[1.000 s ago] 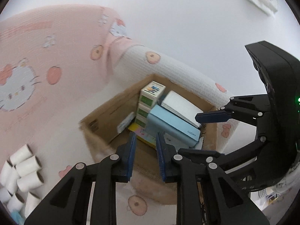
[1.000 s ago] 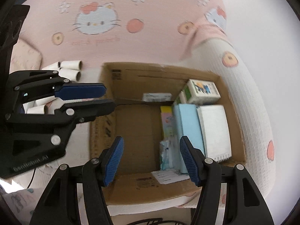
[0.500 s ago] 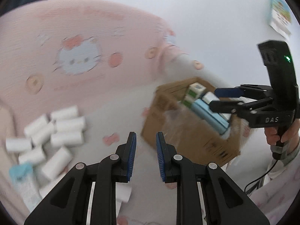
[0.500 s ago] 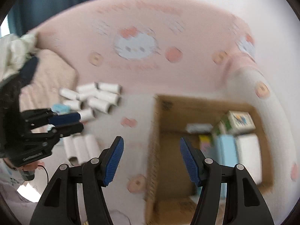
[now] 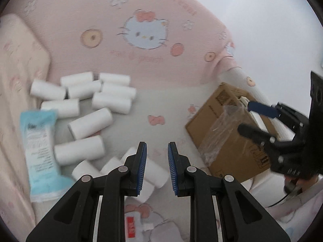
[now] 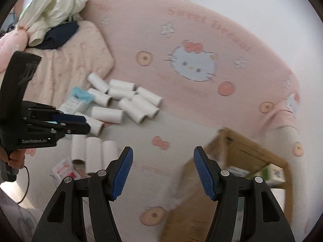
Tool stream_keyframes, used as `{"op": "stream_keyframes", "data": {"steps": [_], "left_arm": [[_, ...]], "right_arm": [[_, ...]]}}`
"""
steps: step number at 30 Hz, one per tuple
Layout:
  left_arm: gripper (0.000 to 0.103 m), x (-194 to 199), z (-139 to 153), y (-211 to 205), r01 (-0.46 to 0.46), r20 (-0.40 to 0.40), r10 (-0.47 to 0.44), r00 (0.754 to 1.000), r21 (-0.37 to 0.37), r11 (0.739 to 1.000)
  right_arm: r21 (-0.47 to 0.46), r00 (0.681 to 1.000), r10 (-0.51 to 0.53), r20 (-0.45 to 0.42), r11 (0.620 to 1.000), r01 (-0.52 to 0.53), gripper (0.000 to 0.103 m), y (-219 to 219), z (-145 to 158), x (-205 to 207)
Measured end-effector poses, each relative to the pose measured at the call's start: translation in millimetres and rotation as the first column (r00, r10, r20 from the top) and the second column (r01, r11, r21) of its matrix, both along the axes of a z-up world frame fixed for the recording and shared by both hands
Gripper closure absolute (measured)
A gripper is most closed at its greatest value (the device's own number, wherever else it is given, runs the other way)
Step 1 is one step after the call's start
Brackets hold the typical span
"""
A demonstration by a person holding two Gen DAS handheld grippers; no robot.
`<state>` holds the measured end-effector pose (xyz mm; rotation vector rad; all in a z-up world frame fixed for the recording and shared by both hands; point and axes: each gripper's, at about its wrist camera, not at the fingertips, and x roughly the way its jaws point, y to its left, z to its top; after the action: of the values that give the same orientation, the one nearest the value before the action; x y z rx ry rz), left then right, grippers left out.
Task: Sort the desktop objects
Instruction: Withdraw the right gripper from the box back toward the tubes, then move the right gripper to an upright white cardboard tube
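Several white paper rolls (image 5: 90,123) (image 6: 107,114) lie loose on the pink cartoon-cat blanket, beside a light blue soft pack (image 5: 40,141) (image 6: 77,99). My left gripper (image 5: 156,147) (image 6: 80,123) hangs over the nearest rolls, one roll (image 5: 155,173) just below its fingers. Its jaws stand a narrow gap apart with nothing between them. My right gripper (image 6: 162,151) (image 5: 245,117) is wide open and holds nothing; it hovers by the near corner of the brown cardboard box (image 5: 206,117) (image 6: 242,147), right of the rolls.
The box holds small cartons (image 6: 274,173), with crinkled clear plastic (image 5: 220,133) on its side. A small red-and-white packet (image 5: 131,227) (image 6: 64,169) lies near the rolls. A pink pillow (image 5: 18,60) and bundled clothes (image 6: 52,6) lie at left.
Both grippers swung left, away from above the box towards the rolls, and sank a little. The box slid to the right of both views. Neither jaw gap changed.
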<state>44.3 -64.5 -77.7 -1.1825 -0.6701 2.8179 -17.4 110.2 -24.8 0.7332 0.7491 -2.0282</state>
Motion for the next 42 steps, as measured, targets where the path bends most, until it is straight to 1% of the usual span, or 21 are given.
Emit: {"op": "stream_keyframes", "data": {"steps": [2, 4, 7, 11, 14, 18, 22, 23, 25, 28, 30, 34, 39, 42], "left_arm": [[0.079, 8, -2, -8, -0.032, 0.011, 0.033, 0.999, -0.051, 0.998], [0.079, 13, -2, -15, -0.056, 0.020, 0.058, 0.998, -0.085, 0.995], [0.079, 24, -5, -28, -0.093, 0.031, 0.095, 0.995, -0.078, 0.993], [0.079, 34, -16, -44, -0.146, 0.072, 0.151, 0.986, -0.067, 0.987], [0.079, 39, -26, -55, -0.177, 0.101, 0.179, 0.979, -0.030, 0.984], [0.079, 44, -46, -60, -0.210, 0.138, 0.202, 0.970, 0.042, 0.977], [0.079, 44, -67, -55, -0.221, 0.187, 0.203, 0.961, 0.077, 0.972], [0.079, 45, -70, -53, -0.219, 0.189, 0.201, 0.961, 0.079, 0.972], [0.079, 42, -75, -45, -0.197, 0.194, 0.176, 0.965, 0.096, 0.976], [0.079, 33, -78, -35, -0.160, 0.180, 0.134, 0.975, 0.142, 0.977], [0.079, 24, -79, -28, -0.138, 0.169, 0.110, 0.979, 0.160, 0.977], [0.079, 4, -83, -15, -0.084, 0.158, 0.054, 0.986, 0.191, 0.978], [0.079, -18, -89, -7, -0.055, 0.176, 0.010, 0.984, 0.256, 0.965], [0.079, -31, -96, -6, -0.073, 0.234, 0.004, 0.972, 0.290, 0.954]], "right_arm": [[-0.020, 0.999, 0.037, 0.036, 0.999, -0.036, 0.043, -12, -11, 6], [-0.031, 0.994, 0.070, 0.084, 0.997, -0.068, 0.043, -26, -23, 10], [-0.045, 0.986, 0.106, 0.128, 0.994, -0.101, 0.043, -46, -38, 14], [-0.062, 0.981, 0.115, 0.156, 0.992, -0.106, 0.043, -65, -55, 12], [-0.067, 0.977, 0.109, 0.185, 0.993, -0.098, 0.043, -73, -68, 7], [-0.117, 0.957, 0.096, 0.273, 0.991, -0.066, 0.041, -71, -86, 0], [-0.138, 0.926, 0.041, 0.375, 0.990, 0.012, 0.040, -60, -111, -3], [-0.138, 0.913, 0.031, 0.407, 0.990, 0.028, 0.040, -55, -119, -3], [-0.126, 0.898, 0.026, 0.439, 0.992, 0.032, 0.040, -49, -127, -3], [-0.088, 0.901, -0.021, 0.434, 0.994, 0.066, 0.040, -38, -138, -6], [-0.077, 0.898, -0.050, 0.437, 0.993, 0.093, 0.040, -31, -144, -10], [-0.067, 0.898, -0.071, 0.435, 0.992, 0.111, 0.040, -26, -151, -13], [-0.040, 0.918, -0.071, 0.391, 0.995, 0.093, 0.040, -27, -156, -10], [-0.028, 0.923, -0.059, 0.380, 0.997, 0.075, 0.040, -29, -161, -8]]}}
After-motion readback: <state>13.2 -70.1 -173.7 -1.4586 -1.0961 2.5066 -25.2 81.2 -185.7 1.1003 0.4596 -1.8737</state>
